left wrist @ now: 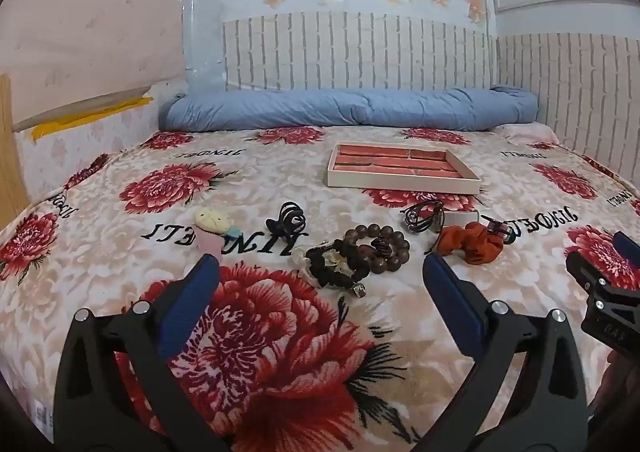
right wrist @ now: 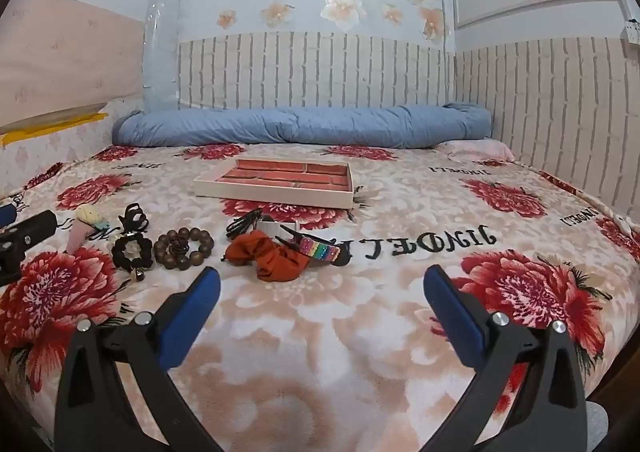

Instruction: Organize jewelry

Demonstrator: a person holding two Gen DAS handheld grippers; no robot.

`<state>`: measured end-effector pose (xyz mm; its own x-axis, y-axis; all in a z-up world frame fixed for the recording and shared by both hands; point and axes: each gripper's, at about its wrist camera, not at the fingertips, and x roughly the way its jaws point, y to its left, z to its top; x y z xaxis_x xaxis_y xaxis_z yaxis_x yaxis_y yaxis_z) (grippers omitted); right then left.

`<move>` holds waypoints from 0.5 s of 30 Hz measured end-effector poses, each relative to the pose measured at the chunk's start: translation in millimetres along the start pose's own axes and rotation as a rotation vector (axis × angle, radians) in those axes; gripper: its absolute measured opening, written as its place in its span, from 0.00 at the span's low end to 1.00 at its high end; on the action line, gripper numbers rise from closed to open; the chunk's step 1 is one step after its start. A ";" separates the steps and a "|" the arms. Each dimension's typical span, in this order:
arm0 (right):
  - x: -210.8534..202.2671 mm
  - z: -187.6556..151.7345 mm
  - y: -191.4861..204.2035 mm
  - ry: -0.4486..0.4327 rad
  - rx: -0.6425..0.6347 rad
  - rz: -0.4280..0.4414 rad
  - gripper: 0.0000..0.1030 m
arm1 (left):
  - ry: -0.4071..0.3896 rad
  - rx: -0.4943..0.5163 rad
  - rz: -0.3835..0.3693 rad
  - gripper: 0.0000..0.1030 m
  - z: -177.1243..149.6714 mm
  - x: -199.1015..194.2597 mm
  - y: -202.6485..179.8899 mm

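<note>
Both claws hover low over the flowered blanket point(right wrist: 320, 332), spread wide and holding nothing. Ahead of the left gripper point(left wrist: 320, 280) a row of trinkets runs across the bed: an ice-cream clip point(left wrist: 212, 230) lying on its side, a black claw clip point(left wrist: 288, 221), a black bead bracelet point(left wrist: 340, 264) touching a brown bead bracelet point(left wrist: 380, 248), then black cords point(left wrist: 420, 215). Ahead of the right gripper point(right wrist: 320, 284) lie an orange scrunchie point(right wrist: 272, 256) and a rainbow hair clip point(right wrist: 320, 250), its long side running left to right. Beyond the row sits a tray point(right wrist: 272, 193) with red-lined compartments, apparently empty.
</note>
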<state>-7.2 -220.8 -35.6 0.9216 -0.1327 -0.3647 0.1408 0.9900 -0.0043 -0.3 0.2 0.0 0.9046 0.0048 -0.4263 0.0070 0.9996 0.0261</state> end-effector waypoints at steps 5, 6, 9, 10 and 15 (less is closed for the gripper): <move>-6.3 0.2 0.2 -0.033 -0.006 0.007 0.96 | -0.007 0.008 0.004 0.95 -0.1 -0.9 0.3; -6.6 0.6 -0.6 -0.034 -0.006 0.010 0.96 | -0.005 0.006 0.004 0.95 0.1 -0.6 0.6; -8.6 0.5 0.4 -0.037 -0.012 0.001 0.96 | -0.001 0.000 0.004 0.95 4.6 -6.7 -5.7; -8.7 1.3 1.4 -0.039 -0.012 -0.004 0.96 | -0.005 -0.001 0.003 0.95 8.8 -8.6 -6.5; -12.9 2.2 0.0 -0.048 -0.012 0.001 0.96 | -0.016 -0.011 -0.008 0.95 1.7 -6.6 -0.1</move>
<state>-18.3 -219.2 -28.8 0.9381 -0.1333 -0.3197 0.1357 0.9906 -0.0148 -5.5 0.0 4.3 0.9113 -0.0040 -0.4117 0.0100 0.9999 0.0124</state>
